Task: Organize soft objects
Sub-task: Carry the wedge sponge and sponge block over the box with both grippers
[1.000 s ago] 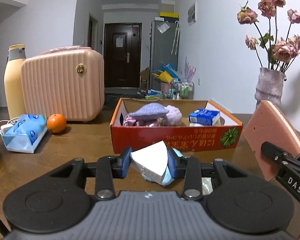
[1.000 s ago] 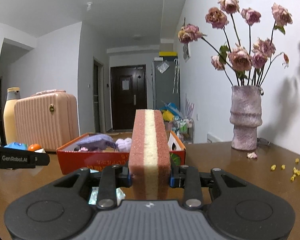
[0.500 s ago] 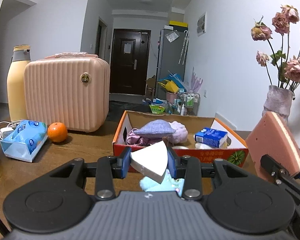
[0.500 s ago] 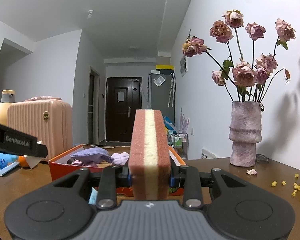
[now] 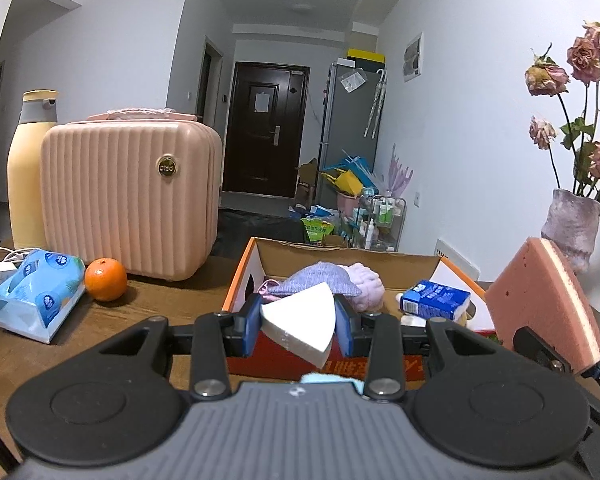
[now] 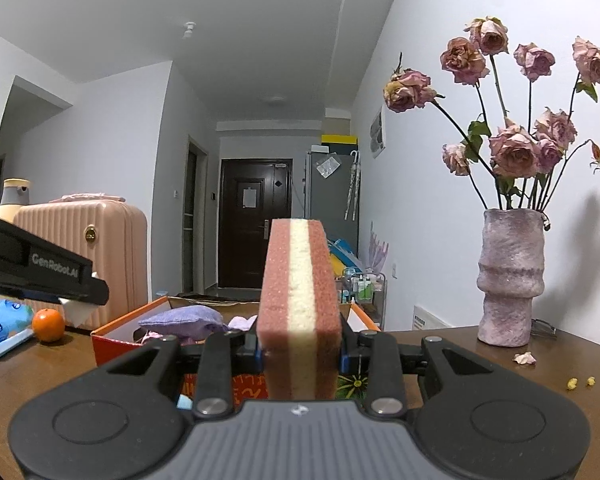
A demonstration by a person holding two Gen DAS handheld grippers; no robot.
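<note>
Left tongs (image 5: pixel 298 330) pinching white wedge sponge (image 5: pixel 300 326), right tongs (image 6: pixel 300 354) pinching pink sponge (image 6: pixel 298 312) (cream-striped)

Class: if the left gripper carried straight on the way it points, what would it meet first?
Most likely the orange cardboard box: the left gripper, shut on a white wedge sponge, points at its near wall and the purple cloth inside. Depth is uncertain.

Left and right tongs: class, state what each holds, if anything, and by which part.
The left tongs pinch a white wedge sponge across its sides. The right tongs clamp a pink sponge by its lower faces.
</note>
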